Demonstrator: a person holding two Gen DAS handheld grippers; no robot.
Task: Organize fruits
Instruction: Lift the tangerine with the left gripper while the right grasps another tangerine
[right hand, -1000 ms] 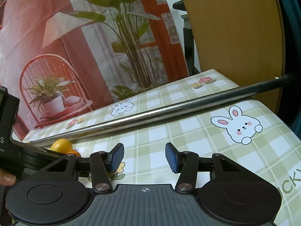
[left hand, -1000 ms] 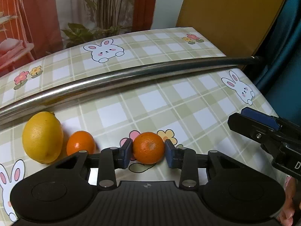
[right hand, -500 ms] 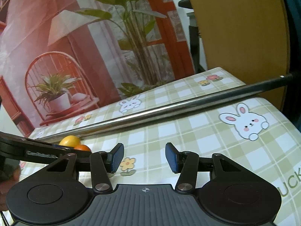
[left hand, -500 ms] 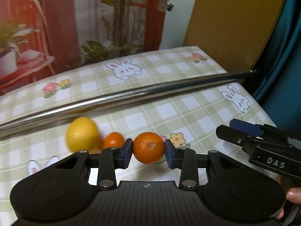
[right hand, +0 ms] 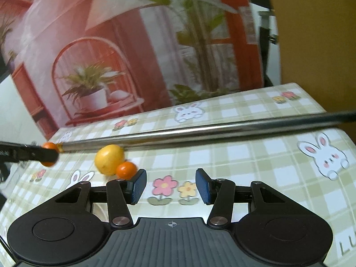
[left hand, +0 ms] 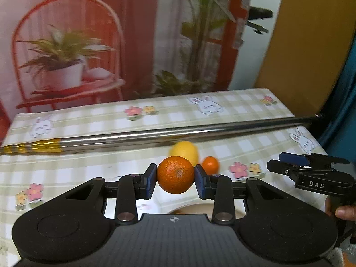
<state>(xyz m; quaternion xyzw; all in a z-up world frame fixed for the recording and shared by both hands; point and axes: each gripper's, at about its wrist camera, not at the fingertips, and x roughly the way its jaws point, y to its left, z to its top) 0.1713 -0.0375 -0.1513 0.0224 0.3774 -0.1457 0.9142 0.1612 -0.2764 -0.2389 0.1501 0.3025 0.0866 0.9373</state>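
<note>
So the tabletop (left hand: 93, 169) is covered with a pale green plaid cloth, printed all over with white bunnies and little pink and yellow flowers. A long metal pole (left hand: 178, 132) is laid across it from side to side. Behind it, a big printed backdrop (left hand: 77, 33) is hung up: a red wire chair with a potted plant in a white pot, tall leafy stems, and red window frames are pictured on it. A flat mustard-yellow panel (left hand: 307, 33) is stood to the right of that, and a teal curtain (left hand: 347, 93) is seen at the far right edge. Everything is lit softly and evenly.
</note>
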